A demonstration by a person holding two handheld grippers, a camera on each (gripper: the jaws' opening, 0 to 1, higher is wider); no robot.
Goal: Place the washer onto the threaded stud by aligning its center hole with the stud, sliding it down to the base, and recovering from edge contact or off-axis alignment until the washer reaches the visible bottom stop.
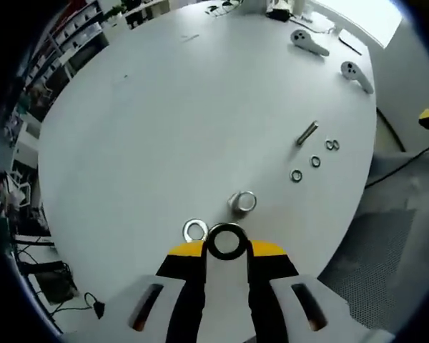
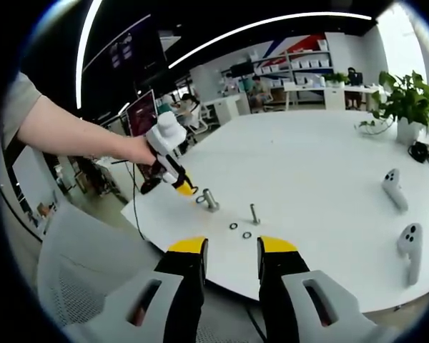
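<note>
Left hand-held gripper [image 1: 226,244]: jaws pressed together on a dark ring, taken for the washer [image 1: 225,241], pinched at the yellow tips low over the near edge of the white tabletop [image 1: 164,107]. Just left of the tips, touching or nearly so: a second, bright metal ring [image 1: 194,230] lying flat. Just beyond the tips: threaded stud [image 1: 242,202] standing upright, seen from near its top; washer apart from it, not yet over it. Farther right: loose bolt [image 1: 307,133] lying on its side, with small rings [image 1: 314,162] scattered beside it. At far edge: two white controllers [image 1: 329,56].

Right hand-held gripper [image 2: 231,250]: jaws spread, nothing between them, held off the tabletop's near edge, well apart from the parts. In right gripper view, left hand-held gripper in a person's hand [image 2: 144,150], tips down next to the upright stud. Potted plant [image 2: 409,102] at far right.
</note>
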